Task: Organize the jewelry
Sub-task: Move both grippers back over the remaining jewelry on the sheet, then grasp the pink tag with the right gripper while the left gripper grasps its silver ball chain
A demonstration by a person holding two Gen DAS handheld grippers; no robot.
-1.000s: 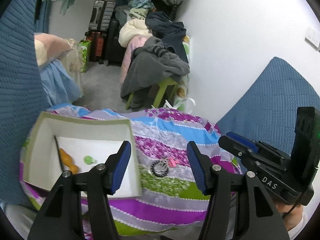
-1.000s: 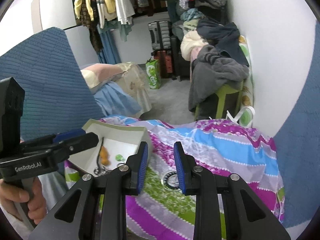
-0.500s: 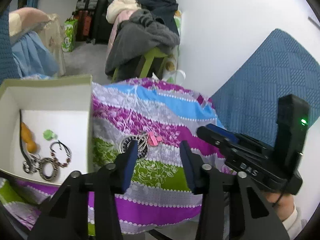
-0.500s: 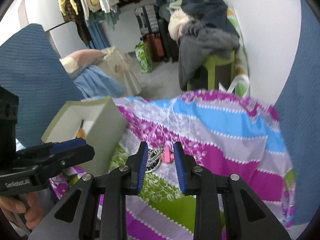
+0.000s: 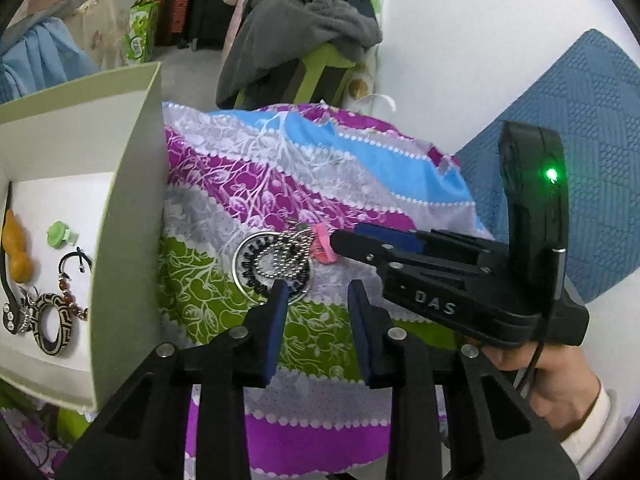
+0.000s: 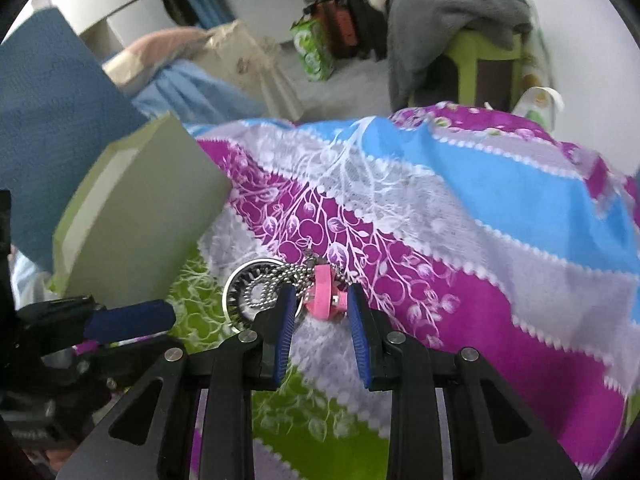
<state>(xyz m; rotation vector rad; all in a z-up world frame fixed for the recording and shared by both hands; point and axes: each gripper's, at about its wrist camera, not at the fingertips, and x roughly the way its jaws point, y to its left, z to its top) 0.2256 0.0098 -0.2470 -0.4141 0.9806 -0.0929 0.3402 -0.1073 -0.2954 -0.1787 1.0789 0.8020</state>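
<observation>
A pink charm (image 6: 323, 292) on a silver ball chain (image 6: 280, 276) lies over a round metal ring piece (image 6: 244, 292) on the striped cloth. My right gripper (image 6: 320, 300) is open, its blue pads on either side of the pink charm. In the left wrist view the charm (image 5: 323, 242) sits at the right gripper's tip, beside the ring piece (image 5: 272, 266). My left gripper (image 5: 316, 300) is open and empty, just in front of the ring. An open pale green box (image 5: 128, 184) at left holds an orange pendant (image 5: 16, 248), a green bead (image 5: 59, 234), a beaded bracelet (image 5: 72, 280) and a patterned ring (image 5: 52, 322).
The box also shows at left in the right wrist view (image 6: 136, 216). A blue quilted cushion (image 5: 580, 120) leans against the white wall at right. Behind the cloth stands a green stool (image 5: 320, 68) piled with grey clothes, with suitcases and bags on the floor.
Both grippers have moved down and forward toward the jewelry. The right gripper's pads now straddle the pink charm. The left gripper's jaws have narrowed somewhat.
</observation>
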